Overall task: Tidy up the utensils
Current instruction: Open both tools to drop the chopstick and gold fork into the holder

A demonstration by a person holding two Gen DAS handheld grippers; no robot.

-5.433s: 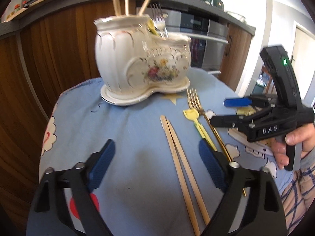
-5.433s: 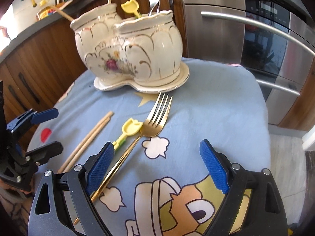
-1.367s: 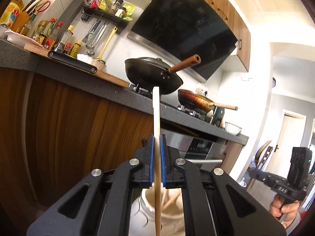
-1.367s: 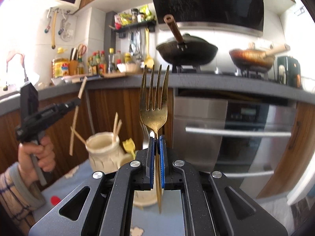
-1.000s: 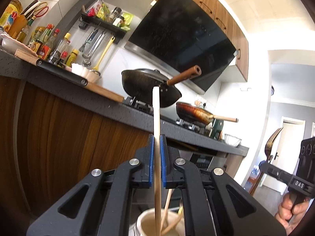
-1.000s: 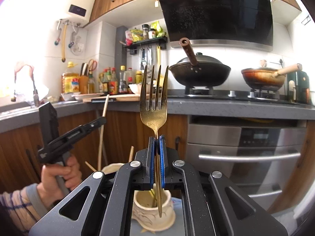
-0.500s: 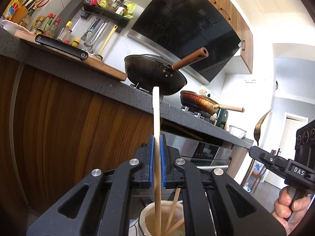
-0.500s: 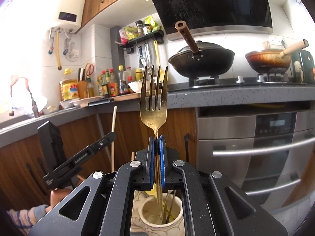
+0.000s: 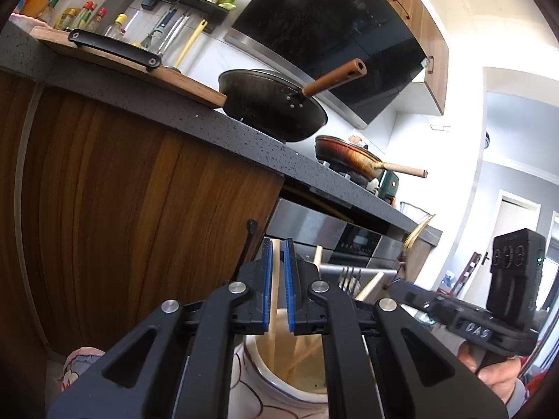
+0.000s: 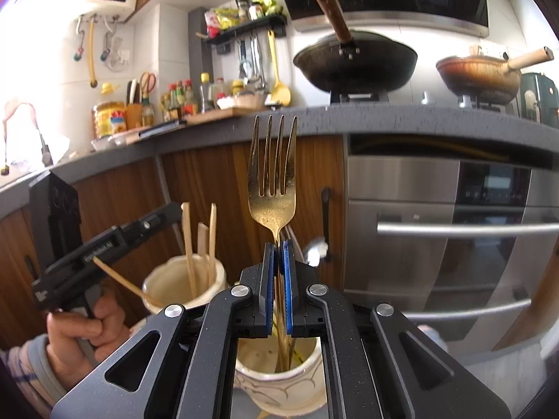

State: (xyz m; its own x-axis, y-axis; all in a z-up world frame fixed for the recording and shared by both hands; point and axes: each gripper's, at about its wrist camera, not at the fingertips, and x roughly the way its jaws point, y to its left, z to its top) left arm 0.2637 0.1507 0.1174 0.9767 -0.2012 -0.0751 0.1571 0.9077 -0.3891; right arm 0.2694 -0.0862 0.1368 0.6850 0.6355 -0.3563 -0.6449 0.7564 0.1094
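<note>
My left gripper (image 9: 277,244) is shut on a pale wooden chopstick (image 9: 276,279). The stick's top is level with the pad tips and its lower part hangs into the taller compartment of the cream ceramic holder (image 9: 279,377), beside other chopsticks (image 9: 318,256). My right gripper (image 10: 278,244) is shut on the neck of a gold fork (image 10: 274,174), tines up. The fork's handle reaches down into the holder's nearer compartment (image 10: 279,387). In the right wrist view the left gripper (image 10: 174,211) hovers over the chopstick compartment (image 10: 181,279). In the left wrist view the right gripper (image 9: 396,284) sits to the right.
A dark counter carries a black wok (image 10: 353,59) and a brown pan (image 10: 478,73). Wooden cabinet fronts (image 9: 122,227) and a steel oven with a bar handle (image 10: 464,227) stand behind the holder. A hand (image 10: 80,331) grips the left tool. Silver cutlery (image 9: 349,276) pokes up from the holder.
Both grippers have come down over the holder. The chopstick, which stood high above the left pads, now ends at their tips. The fork's handle has sunk into its compartment.
</note>
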